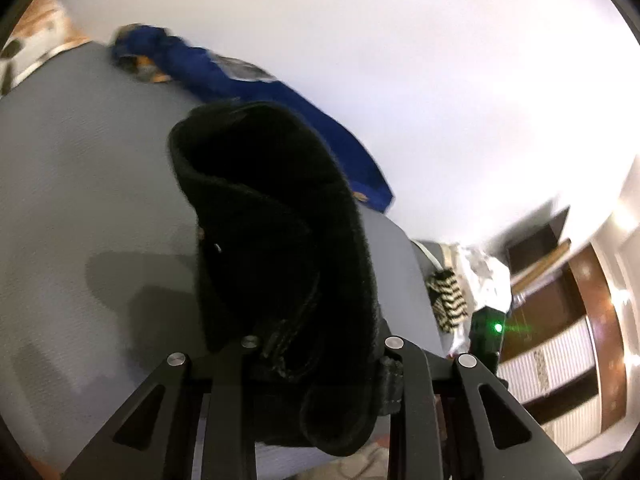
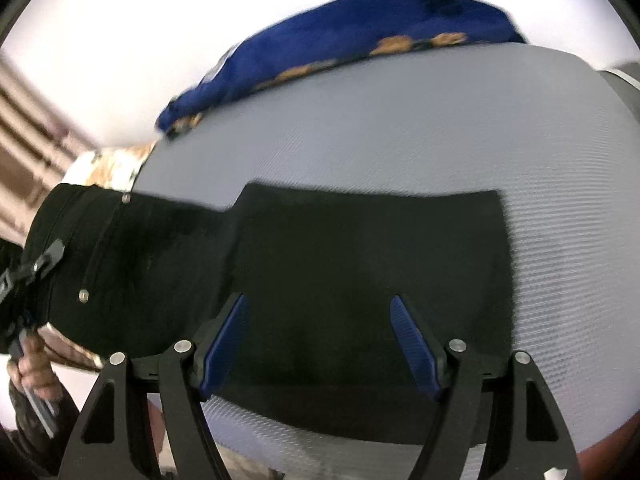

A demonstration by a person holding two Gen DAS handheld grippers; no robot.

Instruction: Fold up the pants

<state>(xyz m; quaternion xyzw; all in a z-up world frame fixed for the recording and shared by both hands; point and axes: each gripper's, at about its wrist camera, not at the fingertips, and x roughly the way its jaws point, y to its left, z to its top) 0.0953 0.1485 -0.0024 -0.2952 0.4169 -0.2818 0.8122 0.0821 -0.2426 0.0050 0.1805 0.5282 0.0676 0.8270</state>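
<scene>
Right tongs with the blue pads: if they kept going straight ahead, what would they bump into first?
Probably the flat black fabric pants lying on the grey textured surface; the open right tongs point straight at them.

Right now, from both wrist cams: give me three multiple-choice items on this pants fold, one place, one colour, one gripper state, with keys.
1. Where does the blue cloth lie?
A. along the far edge of the grey surface
B. on top of the pants
C. in the right gripper

2. What colour are the pants?
A. grey
B. black
C. striped yellow

3. How does the right gripper stand?
A. shut on the pants
B. shut on nothing
C. open over the pants

Key:
1 A: the blue cloth runs along the far rim of the grey surface, apart from the pants.
2 B: the pants are black in both views.
3 C: the right gripper has its blue pads spread, nothing between them; the left gripper holds the bunched end.
</scene>
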